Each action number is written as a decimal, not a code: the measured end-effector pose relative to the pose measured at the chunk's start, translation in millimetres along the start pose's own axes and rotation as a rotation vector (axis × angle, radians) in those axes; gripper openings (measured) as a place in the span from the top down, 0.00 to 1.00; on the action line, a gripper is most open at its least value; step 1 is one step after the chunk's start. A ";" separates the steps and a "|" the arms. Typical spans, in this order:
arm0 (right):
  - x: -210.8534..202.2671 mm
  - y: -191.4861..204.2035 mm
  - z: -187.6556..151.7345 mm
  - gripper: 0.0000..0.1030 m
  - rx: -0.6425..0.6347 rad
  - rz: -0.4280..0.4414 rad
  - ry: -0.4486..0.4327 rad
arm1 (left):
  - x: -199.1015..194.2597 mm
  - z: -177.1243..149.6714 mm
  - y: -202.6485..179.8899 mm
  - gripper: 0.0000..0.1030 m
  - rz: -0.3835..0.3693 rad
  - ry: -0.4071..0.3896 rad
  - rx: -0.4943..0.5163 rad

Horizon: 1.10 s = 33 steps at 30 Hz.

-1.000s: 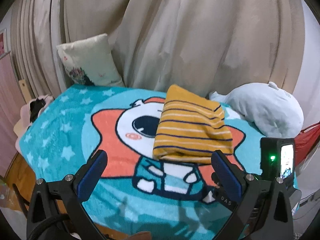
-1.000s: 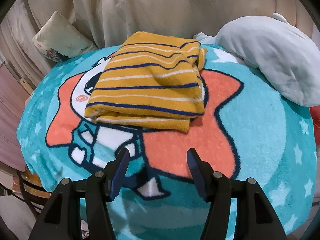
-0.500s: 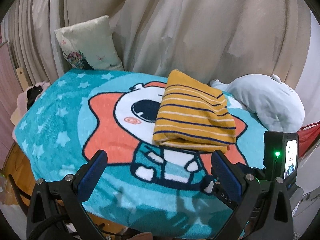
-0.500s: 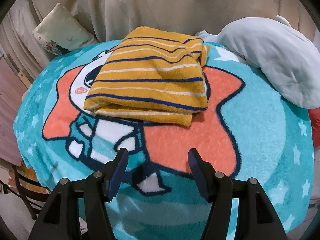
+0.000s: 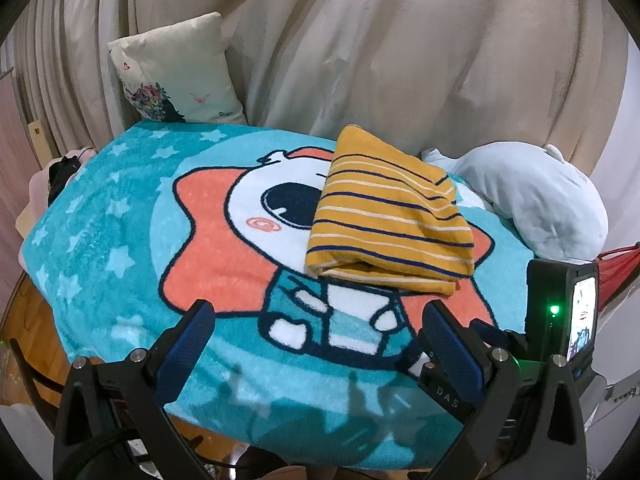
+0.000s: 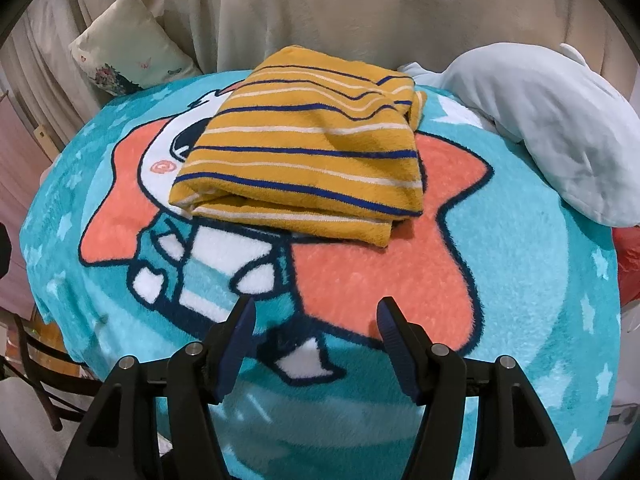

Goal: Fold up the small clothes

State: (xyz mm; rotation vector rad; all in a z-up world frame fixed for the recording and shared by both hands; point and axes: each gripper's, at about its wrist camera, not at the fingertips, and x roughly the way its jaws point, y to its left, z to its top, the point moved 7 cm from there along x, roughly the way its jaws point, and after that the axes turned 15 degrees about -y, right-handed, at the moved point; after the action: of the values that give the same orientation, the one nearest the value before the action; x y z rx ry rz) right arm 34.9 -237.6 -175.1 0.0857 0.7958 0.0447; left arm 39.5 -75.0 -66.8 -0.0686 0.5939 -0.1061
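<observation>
Beige curtains [image 5: 360,60] hang behind a table covered by a fuzzy teal blanket [image 5: 120,240] with stars and a big cartoon character on an orange star. The landmark here is that cartoon's white face [image 5: 256,208]. The folded striped garment [image 5: 388,220], mustard yellow with navy and cream stripes, sits right on top of the face's right side, covering part of the eye, with its layered open edge facing the cameras. In the right wrist view the same garment [image 6: 312,152] looks neatly stacked, with a small bit of fabric sticking out at its far right corner.

Left gripper [image 5: 320,332] hovers below the face, over the character's legs, jaws spread wide with nothing between them. Right gripper [image 6: 314,320] is also below the face, near the character's feet, jaws apart and empty, not touching the garment.

Further right of the face lies a pale blue plush toy [image 5: 536,200]. Up and left of the face, a floral cushion [image 5: 176,76] leans on the curtains.
</observation>
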 end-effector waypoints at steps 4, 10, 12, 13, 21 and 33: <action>0.7 1.6 -1.2 0.34 -0.008 -0.011 0.005 | 0.5 -0.2 1.0 0.00 0.000 0.001 0.000; 2.0 5.6 -3.3 0.34 -0.037 -0.028 0.013 | 1.9 -2.4 3.7 0.00 -0.002 0.010 -0.001; 2.7 5.6 -3.6 0.33 -0.038 -0.033 0.015 | 2.9 -3.4 4.8 0.00 -0.004 0.016 -0.004; 3.2 5.5 -4.0 0.33 -0.036 -0.033 0.018 | 3.7 -4.0 4.9 0.00 -0.004 0.017 -0.004; 6.0 7.0 -6.5 0.33 -0.036 -0.035 0.033 | 9.4 -7.1 6.0 0.00 -0.016 0.040 -0.011; 10.1 9.5 -9.0 0.32 -0.047 -0.034 0.041 | 18.8 -13.2 5.5 0.00 -0.033 0.085 -0.017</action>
State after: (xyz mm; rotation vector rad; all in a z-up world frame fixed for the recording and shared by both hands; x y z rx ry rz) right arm 35.4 -226.8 -187.7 0.0272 0.8367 0.0330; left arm 48.0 -72.2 -88.6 -0.0904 0.6788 -0.1370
